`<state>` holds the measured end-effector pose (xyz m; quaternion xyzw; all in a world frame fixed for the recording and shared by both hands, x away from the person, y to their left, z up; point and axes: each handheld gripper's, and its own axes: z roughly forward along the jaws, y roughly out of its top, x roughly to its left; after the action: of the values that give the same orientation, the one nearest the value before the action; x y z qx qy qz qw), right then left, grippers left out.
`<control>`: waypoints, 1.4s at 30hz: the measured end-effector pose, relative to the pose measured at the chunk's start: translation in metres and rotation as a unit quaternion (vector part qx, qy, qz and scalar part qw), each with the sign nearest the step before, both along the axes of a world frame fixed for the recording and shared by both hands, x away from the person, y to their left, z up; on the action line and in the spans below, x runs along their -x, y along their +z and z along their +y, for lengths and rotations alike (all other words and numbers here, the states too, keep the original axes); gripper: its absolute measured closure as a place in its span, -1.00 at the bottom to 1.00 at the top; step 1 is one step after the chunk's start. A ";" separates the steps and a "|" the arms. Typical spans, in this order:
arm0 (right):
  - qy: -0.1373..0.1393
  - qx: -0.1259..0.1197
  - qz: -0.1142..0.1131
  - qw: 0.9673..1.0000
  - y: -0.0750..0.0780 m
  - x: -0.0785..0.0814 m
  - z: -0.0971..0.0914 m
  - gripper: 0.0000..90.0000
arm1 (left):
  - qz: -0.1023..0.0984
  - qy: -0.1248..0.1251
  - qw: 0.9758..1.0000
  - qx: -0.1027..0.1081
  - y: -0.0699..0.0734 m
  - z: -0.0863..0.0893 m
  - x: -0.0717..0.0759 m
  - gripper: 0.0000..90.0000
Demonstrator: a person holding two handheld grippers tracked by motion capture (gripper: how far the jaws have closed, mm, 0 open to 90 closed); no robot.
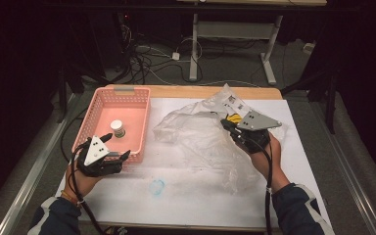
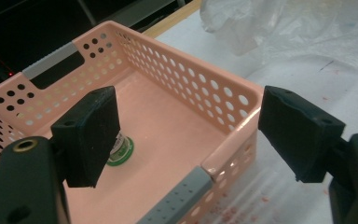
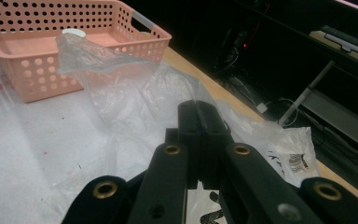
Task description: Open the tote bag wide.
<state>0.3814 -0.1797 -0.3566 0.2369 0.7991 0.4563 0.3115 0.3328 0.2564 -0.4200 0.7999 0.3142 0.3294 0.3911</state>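
Item: 1 clear plastic bag, crumpled across the middle of the white table, pinched at its upper right by the right gripper.

Detail: the right gripper's jaws are clenched on a fold of film, seen closely in the right gripper view. The bag looks very light, limp and slippery; it should drape and slide rather than keep shape, so a gathered fold or the printed end likely gives the surest hold. Something yellow shows beside the grip; what it is cannot be told. 1 pink perforated basket stands just left of the bag, holding 1 small white-capped jar. The left gripper, jaws released and empty, hovers at the basket's near right corner. Open room lies on the near table; the far wooden edge is close behind the bag.
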 end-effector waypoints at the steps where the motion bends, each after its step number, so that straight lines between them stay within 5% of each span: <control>1: 0.000 -0.001 0.000 1.000 0.001 0.000 0.000 1.00 | 0.000 0.004 1.000 0.000 0.001 0.001 -0.001 -0.55; 14: -0.004 -0.008 -0.041 0.999 0.016 0.005 0.004 1.00 | 0.049 0.032 0.998 -0.017 0.020 0.013 -0.036 -0.56; 24: 0.002 -0.012 -0.043 0.999 0.015 0.003 0.006 1.00 | 0.115 0.055 0.991 -0.045 0.018 0.014 -0.091 -0.56; 29: 0.001 -0.021 -0.048 0.999 0.017 0.004 0.001 1.00 | 0.150 0.065 0.984 -0.076 0.014 0.010 -0.120 -0.53; 35: 0.004 -0.024 -0.051 0.998 0.018 0.006 0.002 1.00 | 0.216 0.086 0.966 -0.116 -0.001 0.012 -0.150 -0.45; 37: 0.005 -0.024 -0.049 0.999 0.017 0.005 0.002 1.00 | 0.237 0.090 0.961 -0.114 -0.007 0.014 -0.156 -0.38; 42: 0.008 -0.022 -0.045 0.999 0.016 0.005 0.003 1.00 | 0.271 0.084 0.953 -0.107 -0.014 0.018 -0.166 -0.18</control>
<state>0.3762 -0.1768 -0.3411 0.2161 0.7763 0.4862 0.3381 0.4984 0.2741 -0.4343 0.8668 0.4374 0.1639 0.1743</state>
